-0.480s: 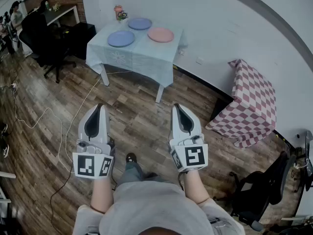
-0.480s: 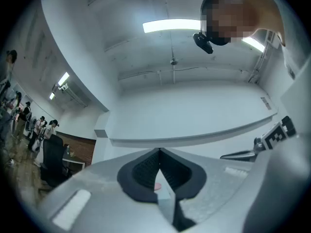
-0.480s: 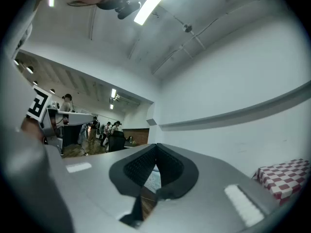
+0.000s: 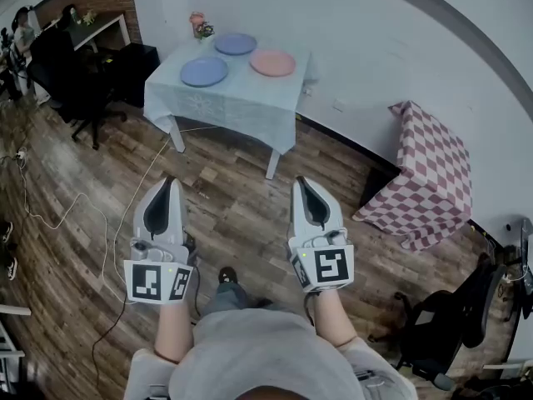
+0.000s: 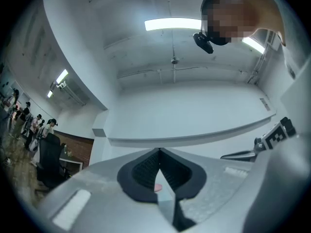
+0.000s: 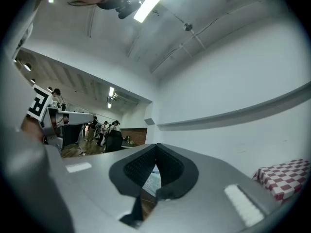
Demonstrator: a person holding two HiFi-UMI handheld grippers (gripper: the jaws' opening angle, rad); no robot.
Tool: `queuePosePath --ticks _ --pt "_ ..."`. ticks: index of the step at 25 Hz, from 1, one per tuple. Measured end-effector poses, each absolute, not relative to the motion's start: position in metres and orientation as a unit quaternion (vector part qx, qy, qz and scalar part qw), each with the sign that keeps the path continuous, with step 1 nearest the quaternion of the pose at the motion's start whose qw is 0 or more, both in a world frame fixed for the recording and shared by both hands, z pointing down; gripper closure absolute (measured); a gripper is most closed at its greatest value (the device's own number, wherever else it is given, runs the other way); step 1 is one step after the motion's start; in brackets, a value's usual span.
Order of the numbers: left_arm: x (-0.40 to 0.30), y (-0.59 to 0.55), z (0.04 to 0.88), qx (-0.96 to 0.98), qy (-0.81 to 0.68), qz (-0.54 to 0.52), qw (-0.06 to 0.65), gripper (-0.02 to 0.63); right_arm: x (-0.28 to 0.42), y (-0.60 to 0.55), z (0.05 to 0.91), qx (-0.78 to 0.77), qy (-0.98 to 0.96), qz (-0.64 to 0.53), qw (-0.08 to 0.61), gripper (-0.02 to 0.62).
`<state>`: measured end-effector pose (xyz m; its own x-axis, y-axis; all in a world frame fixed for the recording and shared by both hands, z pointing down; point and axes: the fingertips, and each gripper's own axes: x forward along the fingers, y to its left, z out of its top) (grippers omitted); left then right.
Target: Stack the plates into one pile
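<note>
Three plates lie apart on a small table (image 4: pixel 229 102) with a pale blue cloth, far ahead in the head view: a blue plate (image 4: pixel 204 71) at the front left, a second blue plate (image 4: pixel 236 44) at the back, a pink plate (image 4: pixel 273 63) at the right. My left gripper (image 4: pixel 171 180) and right gripper (image 4: pixel 301 180) are both shut and empty, held side by side over the wooden floor, well short of the table. A sliver of the pink plate (image 5: pixel 156 188) shows through the left gripper's (image 5: pixel 159 152) jaws. The tablecloth (image 6: pixel 151 182) shows through the right gripper's (image 6: pixel 156 147) jaws.
A small flower pot (image 4: pixel 199 26) stands at the table's back left corner. A red-checked covered object (image 4: pixel 420 182) leans by the white wall at the right. Black office chairs (image 4: pixel 79 73) and a desk stand at the left, another chair (image 4: pixel 437 332) at the lower right. Cables (image 4: pixel 100 223) trail over the floor.
The view has shifted slightly: the table and plates sit a little higher and further left in the head view. Both grippers keep the same place, still shut.
</note>
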<state>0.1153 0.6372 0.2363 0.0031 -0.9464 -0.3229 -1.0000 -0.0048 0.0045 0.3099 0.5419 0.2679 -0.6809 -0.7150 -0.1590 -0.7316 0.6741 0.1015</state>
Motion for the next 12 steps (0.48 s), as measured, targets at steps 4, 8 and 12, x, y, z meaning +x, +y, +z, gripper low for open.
queuePosePath --ticks 4,8,12 --pt "0.099 0.619 0.238 -0.703 0.693 0.115 0.110 0.607 0.297 0.528 0.265 -0.403 0.910 0.081 0.062 0.595" --pt "0.083 0.599 0.239 -0.710 0.687 0.105 0.111 0.607 0.282 0.510 0.264 -0.412 0.906 0.082 0.060 0.595" --pt "0.062 0.583 0.237 -0.719 0.677 0.116 0.111 0.607 0.263 0.492 0.261 -0.421 0.901 0.083 0.063 0.594"
